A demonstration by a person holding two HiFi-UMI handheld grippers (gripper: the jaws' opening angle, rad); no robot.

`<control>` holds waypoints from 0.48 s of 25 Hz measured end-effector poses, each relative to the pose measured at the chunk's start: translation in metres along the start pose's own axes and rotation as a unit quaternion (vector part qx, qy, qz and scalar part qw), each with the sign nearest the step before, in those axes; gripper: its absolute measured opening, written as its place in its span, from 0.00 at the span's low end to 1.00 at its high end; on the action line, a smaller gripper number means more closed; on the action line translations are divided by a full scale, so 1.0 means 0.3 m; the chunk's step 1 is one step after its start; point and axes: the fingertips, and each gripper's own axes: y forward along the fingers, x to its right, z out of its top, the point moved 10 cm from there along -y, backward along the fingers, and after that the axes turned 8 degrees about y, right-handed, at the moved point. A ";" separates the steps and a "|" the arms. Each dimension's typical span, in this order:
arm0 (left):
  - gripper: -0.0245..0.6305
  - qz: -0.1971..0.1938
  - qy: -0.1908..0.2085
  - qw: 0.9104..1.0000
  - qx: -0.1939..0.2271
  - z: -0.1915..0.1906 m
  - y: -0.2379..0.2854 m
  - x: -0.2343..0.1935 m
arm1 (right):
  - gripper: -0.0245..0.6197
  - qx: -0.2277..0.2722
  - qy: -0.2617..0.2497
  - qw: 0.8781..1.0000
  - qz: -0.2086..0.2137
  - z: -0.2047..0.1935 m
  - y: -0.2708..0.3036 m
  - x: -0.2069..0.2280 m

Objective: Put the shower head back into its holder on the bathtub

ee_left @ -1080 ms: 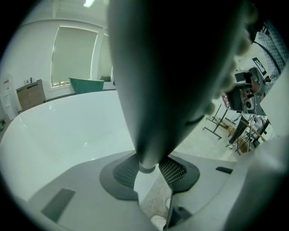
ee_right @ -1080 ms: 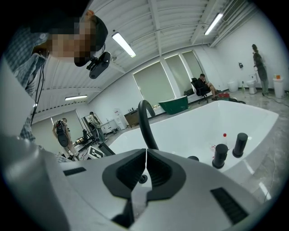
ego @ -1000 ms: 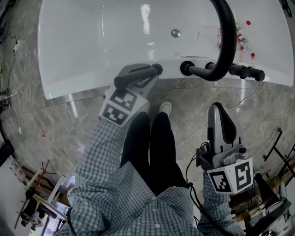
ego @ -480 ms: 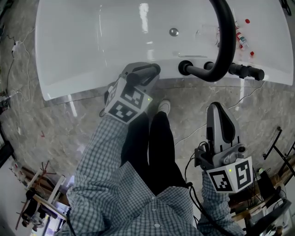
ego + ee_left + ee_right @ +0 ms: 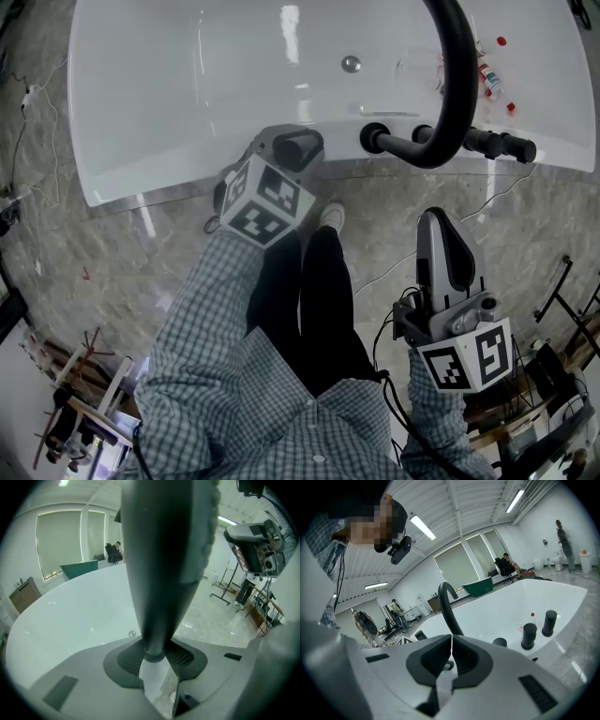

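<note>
The black shower head (image 5: 164, 564) stands as a thick dark shaft between the jaws of my left gripper (image 5: 154, 656), which is shut on it. In the head view the left gripper (image 5: 292, 150) hangs over the near rim of the white bathtub (image 5: 187, 84), with the shower head (image 5: 298, 147) seen end-on. A row of black fittings (image 5: 427, 134) sits on the rim to the right; I cannot tell which is the holder. My right gripper (image 5: 441, 220) is held low near my right side, apart from the tub. Its jaws (image 5: 451, 656) are shut on nothing.
A black curved faucet spout (image 5: 455, 84) arches up from the rim beside the fittings (image 5: 528, 635). Small red-capped bottles (image 5: 492, 80) lie at the tub's far right. The drain (image 5: 351, 64) sits mid-tub. Cables (image 5: 412, 262) trail on the marble floor by my legs.
My left gripper has turned at the tub rim, so the shower head, lying sideways before, now points end-on at the head camera. The right gripper has barely moved.
</note>
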 end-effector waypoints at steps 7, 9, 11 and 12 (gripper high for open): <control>0.25 0.002 0.030 1.000 -0.005 0.007 0.014 0.010 | 0.07 -0.002 -0.002 1.000 0.000 -0.001 0.007 0.000; 0.25 0.003 0.031 1.000 -0.003 0.008 0.017 0.012 | 0.07 -0.002 -0.002 1.000 0.001 -0.001 0.010 0.002; 0.25 0.002 0.026 1.000 0.001 0.008 0.022 0.012 | 0.07 -0.002 -0.002 1.000 0.002 0.000 0.013 0.007; 0.25 0.000 0.021 1.000 0.006 0.005 0.024 0.011 | 0.07 -0.003 -0.001 1.000 0.002 -0.001 0.016 0.008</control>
